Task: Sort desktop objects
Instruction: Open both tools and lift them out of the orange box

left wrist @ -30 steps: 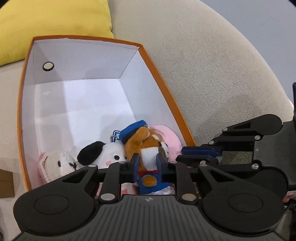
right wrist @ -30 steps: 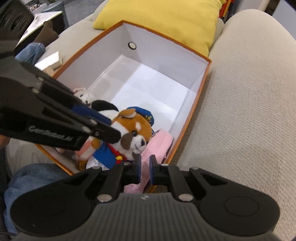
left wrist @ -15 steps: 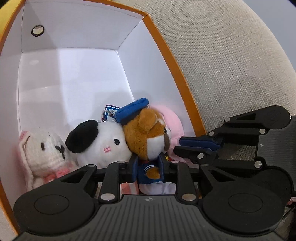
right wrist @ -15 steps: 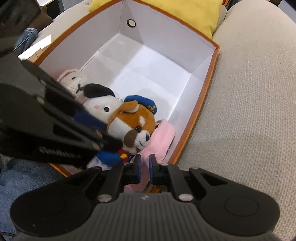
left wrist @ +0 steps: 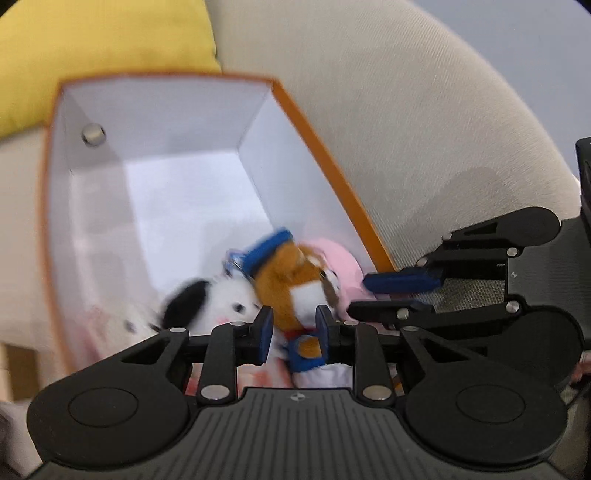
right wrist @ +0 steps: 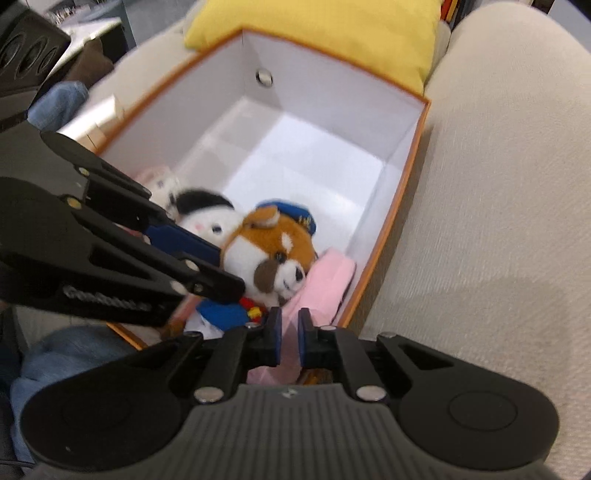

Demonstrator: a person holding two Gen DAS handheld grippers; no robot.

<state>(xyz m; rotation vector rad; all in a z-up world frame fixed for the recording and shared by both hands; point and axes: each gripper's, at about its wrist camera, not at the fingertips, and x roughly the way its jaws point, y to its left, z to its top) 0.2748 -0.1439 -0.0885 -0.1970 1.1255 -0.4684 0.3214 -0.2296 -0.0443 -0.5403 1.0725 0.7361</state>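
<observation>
A brown and white plush dog (left wrist: 295,284) with a blue cap lies in the near right corner of the orange box (left wrist: 325,170), on a pink plush (left wrist: 341,266). My left gripper (left wrist: 291,330) has its jaws parted around the dog's body, with a gap on the left side. The dog also shows in the right wrist view (right wrist: 271,247), with the left gripper's fingers (right wrist: 177,240) beside it. My right gripper (right wrist: 289,336) is shut and empty, above the box's near edge. A white plush with black ears (right wrist: 207,218) lies next to the dog.
A small white and pink rabbit plush (right wrist: 159,181) lies at the box's left wall. A yellow cushion (right wrist: 332,33) sits behind the box. The beige sofa arm (right wrist: 498,184) runs along the right. Blue jeans (right wrist: 55,362) are at lower left.
My left gripper has opened around the plush dog and pulled back and up from the box. The dog now rests in the box. The right gripper has stayed shut.
</observation>
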